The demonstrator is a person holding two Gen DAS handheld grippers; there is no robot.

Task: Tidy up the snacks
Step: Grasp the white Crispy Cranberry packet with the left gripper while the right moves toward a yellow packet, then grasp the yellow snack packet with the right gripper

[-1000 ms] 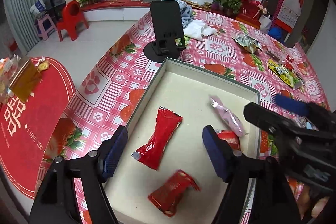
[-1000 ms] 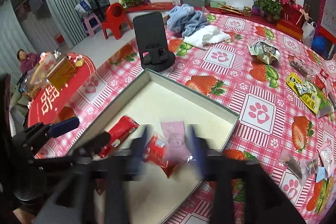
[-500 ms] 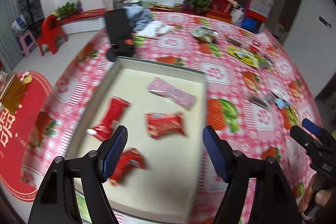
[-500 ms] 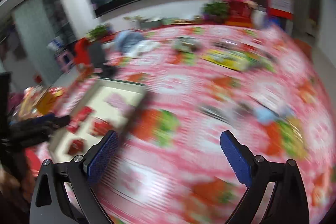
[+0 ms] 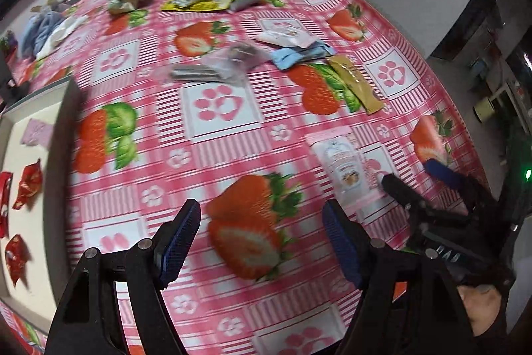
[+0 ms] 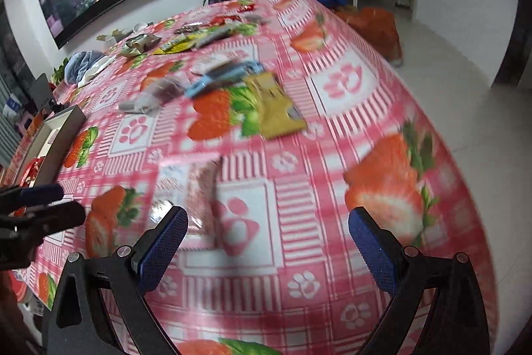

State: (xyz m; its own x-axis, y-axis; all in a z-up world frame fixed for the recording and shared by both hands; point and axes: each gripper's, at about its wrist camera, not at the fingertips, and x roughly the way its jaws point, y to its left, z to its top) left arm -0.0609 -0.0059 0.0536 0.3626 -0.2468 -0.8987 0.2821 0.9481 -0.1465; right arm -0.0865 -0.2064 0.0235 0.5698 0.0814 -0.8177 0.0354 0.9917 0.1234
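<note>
box (image 5: 60,122) left, snack packets (image 5: 292,52) right

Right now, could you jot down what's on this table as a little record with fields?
surface: strawberry-print tablecloth
box: shallow tray, at the left edge
in box: pink packet, red candy wrappers
nearest loose snack: clear pink-edged packet, flat on the cloth
further out: gold sachet, light blue packet
left gripper: open, holding nothing
right gripper: open, holding nothing
</note>
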